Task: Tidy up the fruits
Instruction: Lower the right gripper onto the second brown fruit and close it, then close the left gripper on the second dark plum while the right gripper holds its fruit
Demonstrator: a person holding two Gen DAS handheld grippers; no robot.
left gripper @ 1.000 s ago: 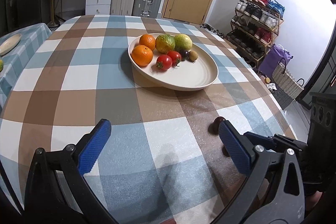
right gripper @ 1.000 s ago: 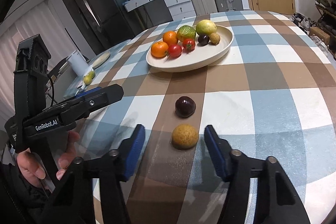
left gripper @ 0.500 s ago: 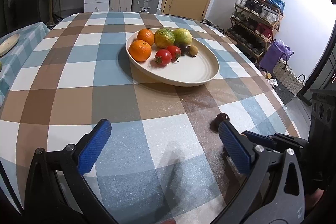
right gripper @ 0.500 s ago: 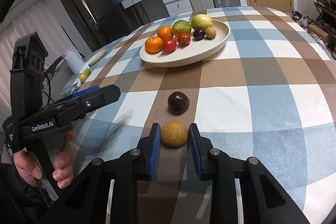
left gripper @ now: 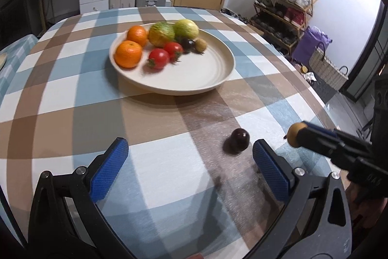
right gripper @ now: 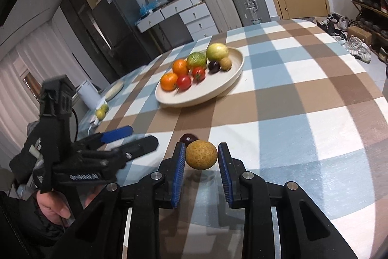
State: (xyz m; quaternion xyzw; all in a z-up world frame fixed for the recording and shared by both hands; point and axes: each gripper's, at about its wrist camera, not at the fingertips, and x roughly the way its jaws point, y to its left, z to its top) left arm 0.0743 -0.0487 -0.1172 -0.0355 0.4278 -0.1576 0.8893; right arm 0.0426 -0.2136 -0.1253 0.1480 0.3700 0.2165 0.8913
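Speckled yellow-brown fruit (right gripper: 201, 154) pinched between the blue pads of the right gripper (right gripper: 200, 163), clear of the checked tablecloth (right gripper: 303, 101).

Nearly round, with no long axis or pointing end to make out; a shadow beneath (half a second ago, resting on the cloth between closing pads). Dark purple fruit (left gripper: 238, 138) lying just beyond on a brown stripe, apart from the cream plate (left gripper: 213, 72) with its oranges, tomatoes and green fruits. Left gripper (left gripper: 189, 169) held low over the cloth, aimed toward the plate, pads spread wide on nothing, now nearer the purple fruit. Right gripper level, reaching in from the right.
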